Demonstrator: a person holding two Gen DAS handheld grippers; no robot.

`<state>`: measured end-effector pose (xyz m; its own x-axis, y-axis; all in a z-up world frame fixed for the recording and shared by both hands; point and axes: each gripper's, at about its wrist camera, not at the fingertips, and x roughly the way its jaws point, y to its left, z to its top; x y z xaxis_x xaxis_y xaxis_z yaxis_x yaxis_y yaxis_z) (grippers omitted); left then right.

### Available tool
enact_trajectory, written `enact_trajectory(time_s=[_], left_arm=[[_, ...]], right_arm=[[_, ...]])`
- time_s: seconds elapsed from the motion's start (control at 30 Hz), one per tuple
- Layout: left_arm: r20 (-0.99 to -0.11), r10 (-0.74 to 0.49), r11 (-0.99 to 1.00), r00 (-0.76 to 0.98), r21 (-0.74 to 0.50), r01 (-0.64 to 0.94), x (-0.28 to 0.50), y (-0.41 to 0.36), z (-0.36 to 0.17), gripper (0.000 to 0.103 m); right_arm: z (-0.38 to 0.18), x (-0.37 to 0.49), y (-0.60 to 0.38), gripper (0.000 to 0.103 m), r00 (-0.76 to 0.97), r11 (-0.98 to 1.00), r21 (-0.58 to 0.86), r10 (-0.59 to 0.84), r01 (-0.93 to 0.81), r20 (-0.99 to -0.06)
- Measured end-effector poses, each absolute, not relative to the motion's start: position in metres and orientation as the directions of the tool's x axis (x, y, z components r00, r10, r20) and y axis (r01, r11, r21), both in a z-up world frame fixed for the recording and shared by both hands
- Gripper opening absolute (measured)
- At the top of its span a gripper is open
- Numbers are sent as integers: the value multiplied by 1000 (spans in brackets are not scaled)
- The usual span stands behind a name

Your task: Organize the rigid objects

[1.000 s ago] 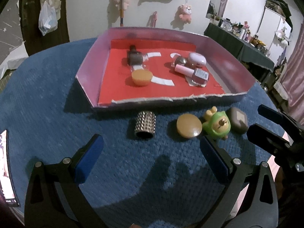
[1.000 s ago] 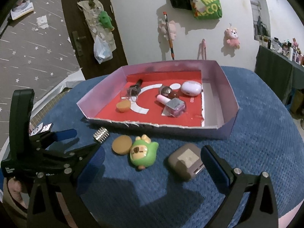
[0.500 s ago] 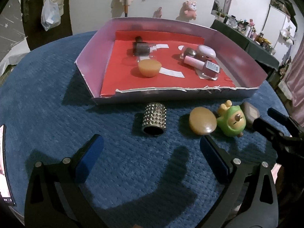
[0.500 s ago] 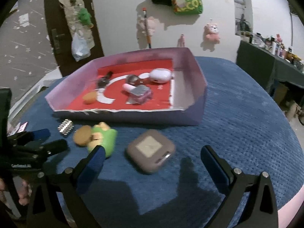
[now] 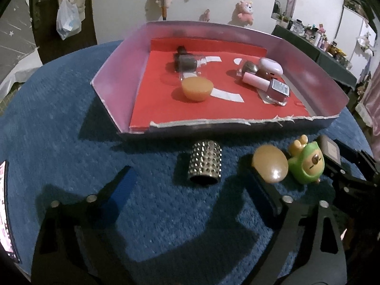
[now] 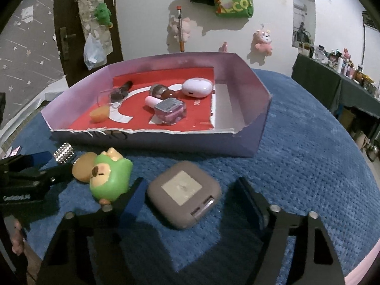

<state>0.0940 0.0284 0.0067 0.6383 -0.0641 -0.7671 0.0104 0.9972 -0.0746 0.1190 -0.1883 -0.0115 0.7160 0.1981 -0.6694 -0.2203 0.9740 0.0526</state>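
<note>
A studded silver cylinder [image 5: 205,162] lies on the blue cloth just in front of the tray. It sits between the fingers of my left gripper [image 5: 190,186], whose jaws are closing; the pads are still apart from it. A brown square case [image 6: 184,198] lies flat between the fingers of my right gripper [image 6: 191,196]. Those jaws are closing too, and gaps show on both sides of the case. A tan round disc [image 5: 269,163] and a green toy figure [image 6: 110,180] lie side by side between the cylinder and the case.
The pink-walled tray [image 5: 118,76] with a red floor holds nail polish bottles [image 5: 273,87], an orange cup-shaped piece [image 5: 197,91] and a white pebble case [image 6: 197,87]. A round table covered in blue cloth [image 6: 308,154] carries everything. A phone edge [image 5: 4,213] shows at far left.
Both grippers have sunk toward the cloth and their jaws have narrowed. The cylinder now lies between the left fingers, and the brown case between the right fingers.
</note>
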Motion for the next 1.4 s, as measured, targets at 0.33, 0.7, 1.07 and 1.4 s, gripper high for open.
enact_trajectory(time_s=[0.33,0.7,1.07,1.4], left_arm=[[-751,-106,994,652,-98,48,90,29,10,36],[-731,-150,989,666,-123,87,78,22,18,25],[-712,-190,981,675,-156,112,59,22,30,24],[-701,-213,977,681,-161,140,52,16,37,24]], right_arm=[[-11,117,-183,63,713,972,36,197,-234,-673],[4,95,-179,63,709,957,63,254,-284,-658],[31,83,-175,63,707,931,127,345,-343,-618],[42,79,-164,63,692,905,144,401,-400,-600]])
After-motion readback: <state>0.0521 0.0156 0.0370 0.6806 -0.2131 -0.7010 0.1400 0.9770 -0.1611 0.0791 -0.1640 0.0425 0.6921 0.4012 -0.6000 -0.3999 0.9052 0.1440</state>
